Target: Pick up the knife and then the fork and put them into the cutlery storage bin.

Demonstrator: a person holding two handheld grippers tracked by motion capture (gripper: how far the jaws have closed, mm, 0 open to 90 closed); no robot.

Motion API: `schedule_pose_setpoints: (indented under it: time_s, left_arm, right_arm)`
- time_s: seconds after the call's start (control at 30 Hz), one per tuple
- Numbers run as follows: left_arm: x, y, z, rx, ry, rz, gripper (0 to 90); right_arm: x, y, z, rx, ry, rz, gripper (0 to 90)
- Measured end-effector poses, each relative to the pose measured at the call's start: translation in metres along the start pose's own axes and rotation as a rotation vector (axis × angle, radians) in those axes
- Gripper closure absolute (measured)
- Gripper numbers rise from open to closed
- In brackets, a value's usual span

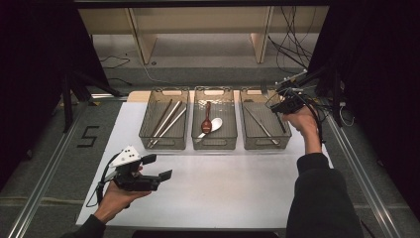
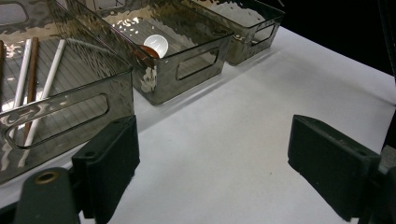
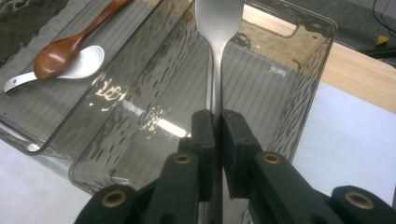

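Cutlery handle — probably a fork — pinched in right hand-held gripper above the right bin; left hand-held gripper gapes.

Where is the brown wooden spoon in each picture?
High view: brown wooden spoon in the middle bin, centre.
Left gripper view: just its bowl behind the middle bin's wall, upper centre.
Right gripper view: upper left.
Shared landmark: the white spoon touching it.

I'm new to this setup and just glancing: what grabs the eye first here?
Three clear bins stand in a row on the white table. The right gripper is shut on a metal utensil above the right bin. The left gripper hovers open near the table's front left.
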State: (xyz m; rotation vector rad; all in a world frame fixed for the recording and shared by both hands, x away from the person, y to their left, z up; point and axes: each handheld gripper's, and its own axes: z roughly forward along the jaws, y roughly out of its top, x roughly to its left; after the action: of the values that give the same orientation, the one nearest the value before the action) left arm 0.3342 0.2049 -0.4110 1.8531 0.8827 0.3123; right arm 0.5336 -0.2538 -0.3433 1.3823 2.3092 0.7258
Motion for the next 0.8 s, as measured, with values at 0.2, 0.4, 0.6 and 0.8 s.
schedule_pose_setpoints:
  time_s: [0.2,0.4,0.6,0.8]
  left_arm:
    - [0.0,0.0,0.0,-0.004,0.0,-0.002,15.9]
    - [0.0,0.0,-0.001,-0.006,0.0,0.001,15.9]
    - [0.0,0.0,-0.001,-0.007,-0.002,0.001,15.8]
    - [0.0,0.0,-0.001,-0.008,-0.001,0.001,15.8]
  right_arm:
    - [0.003,0.001,0.006,0.002,-0.006,0.001,84.5]
    - [0.007,0.0,0.013,0.005,-0.002,-0.001,84.5]
    - [0.009,-0.003,0.02,0.019,-0.006,-0.006,84.5]
    - [0.01,-0.006,0.023,0.018,-0.035,-0.013,84.4]
